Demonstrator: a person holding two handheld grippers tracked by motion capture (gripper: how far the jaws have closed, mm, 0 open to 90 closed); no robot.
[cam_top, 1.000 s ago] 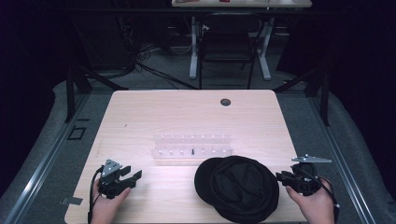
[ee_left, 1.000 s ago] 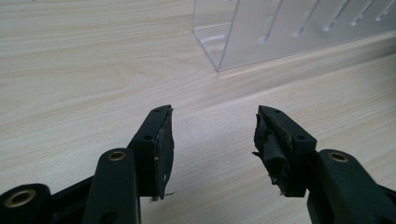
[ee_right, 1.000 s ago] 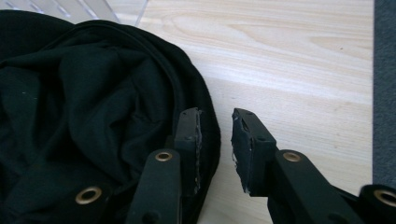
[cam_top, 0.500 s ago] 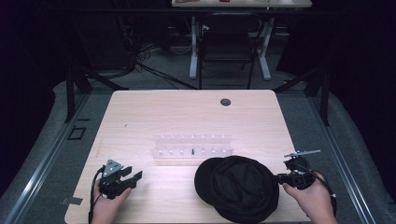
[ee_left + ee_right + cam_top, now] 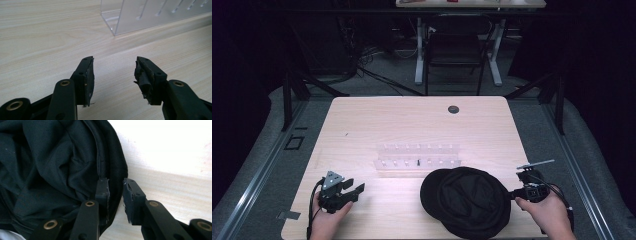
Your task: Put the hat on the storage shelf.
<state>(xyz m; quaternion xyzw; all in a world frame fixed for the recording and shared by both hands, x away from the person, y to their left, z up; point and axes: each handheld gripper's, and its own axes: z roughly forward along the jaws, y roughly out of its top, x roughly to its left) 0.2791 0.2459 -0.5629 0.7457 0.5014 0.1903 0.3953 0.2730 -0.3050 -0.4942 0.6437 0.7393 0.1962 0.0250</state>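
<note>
Right tool (image 5: pixel 511 193) at black cap (image 5: pixel 467 200), wooden table (image 5: pixel 412 125)

Pale wooden table (image 5: pixel 362 125), bearing a clear acrylic slotted rack (image 5: pixel 418 160) mid-table, a crumpled black fabric cap (image 5: pixel 467 201) just beside it.

Bare table (image 5: pixel 412 120) beyond the clear rack (image 5: pixel 418 159); black hat (image 5: pixel 467 202) crowds the near right.

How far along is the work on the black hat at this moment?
Early. Nothing looks finished: the black hat lies crumpled on the table in front of the clear rack. In hand: the right gripper straddles the hat's edge, a gap showing by one pad. The left gripper is open over bare wood. Gripping and handling remain.
</note>
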